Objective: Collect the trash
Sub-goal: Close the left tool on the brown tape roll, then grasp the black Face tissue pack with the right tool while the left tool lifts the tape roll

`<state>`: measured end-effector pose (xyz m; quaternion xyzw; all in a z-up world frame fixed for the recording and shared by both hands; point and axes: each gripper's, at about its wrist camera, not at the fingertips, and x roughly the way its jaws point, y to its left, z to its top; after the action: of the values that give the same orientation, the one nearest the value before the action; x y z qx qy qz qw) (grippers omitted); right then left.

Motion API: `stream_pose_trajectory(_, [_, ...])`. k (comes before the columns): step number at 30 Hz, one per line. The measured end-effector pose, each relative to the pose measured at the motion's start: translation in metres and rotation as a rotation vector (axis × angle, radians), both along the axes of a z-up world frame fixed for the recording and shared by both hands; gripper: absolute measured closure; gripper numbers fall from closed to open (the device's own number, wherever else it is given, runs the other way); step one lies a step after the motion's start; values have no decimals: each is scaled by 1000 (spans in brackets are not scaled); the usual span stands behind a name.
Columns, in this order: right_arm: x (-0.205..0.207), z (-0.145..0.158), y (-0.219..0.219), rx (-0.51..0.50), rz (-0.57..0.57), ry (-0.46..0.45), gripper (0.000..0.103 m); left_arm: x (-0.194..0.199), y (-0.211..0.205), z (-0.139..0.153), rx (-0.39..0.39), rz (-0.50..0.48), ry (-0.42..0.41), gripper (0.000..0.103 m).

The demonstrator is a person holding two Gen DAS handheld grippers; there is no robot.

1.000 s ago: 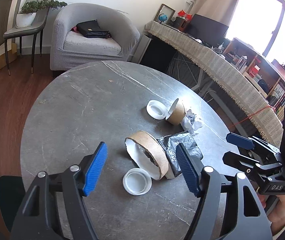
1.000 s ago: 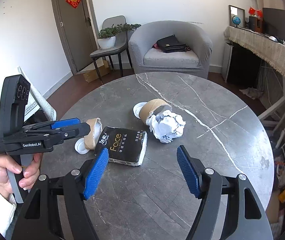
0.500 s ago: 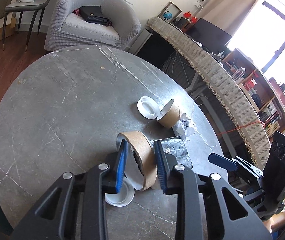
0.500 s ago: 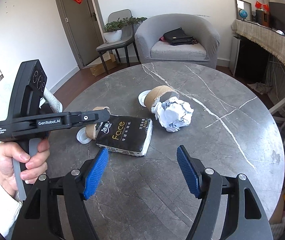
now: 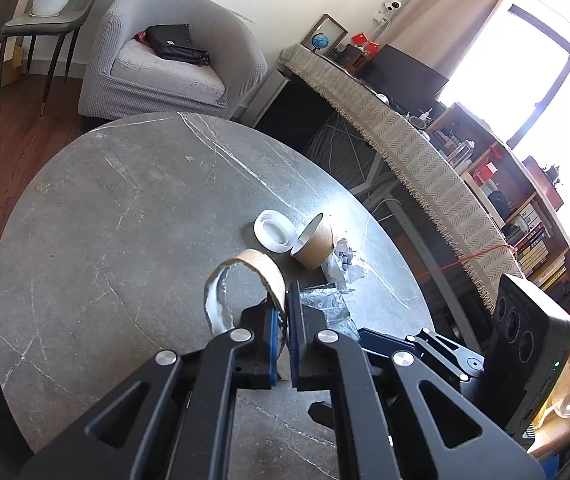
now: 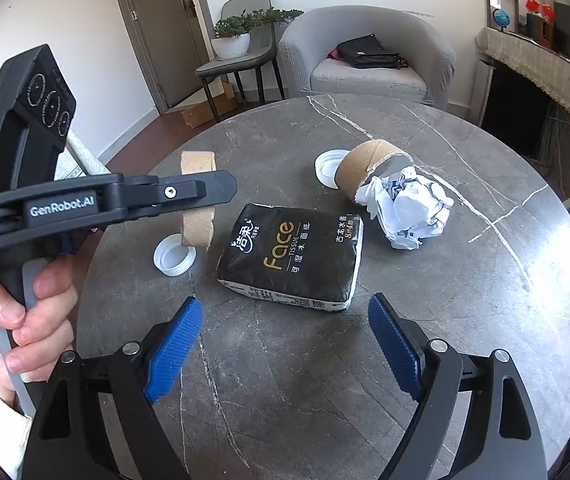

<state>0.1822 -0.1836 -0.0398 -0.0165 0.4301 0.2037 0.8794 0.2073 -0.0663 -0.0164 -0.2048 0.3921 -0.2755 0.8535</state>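
The left gripper (image 5: 283,330) is clamped on the wall of a torn brown cardboard cup (image 5: 245,280), which appears raised off the round grey marble table (image 5: 125,208), its white-lined mouth facing left of the black tissue pack (image 6: 291,258) and its short axis lying roughly level. The right gripper (image 6: 285,344) hovers spread wide, holding nothing, just in front of the pack, a soft glossy rectangle whose long side runs across the view. Beyond the pack a second cardboard cup (image 6: 365,168) lies on its side, touching a crumpled white paper ball (image 6: 409,212) and a white lid (image 6: 327,168); a ribbed white cap (image 6: 173,258) sits left of the pack
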Motion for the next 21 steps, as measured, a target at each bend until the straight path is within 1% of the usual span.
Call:
stream_pose_trajectory(6, [4, -2, 9, -21, -28, 4, 14, -8, 13, 11, -11, 11, -30, 98])
stream_pose_trajectory(13, [10, -3, 21, -48, -52, -2, 13, -16, 37, 17, 4, 41, -50, 98])
stream_pose_trajectory(18, [14, -5, 34, -115, -65, -22, 13, -21, 53, 21, 26, 61, -60, 98])
stream_pose_trajectory(21, [19, -4, 35, -126, -87, -31, 26, -24, 60, 23, 37, 68, -67, 98])
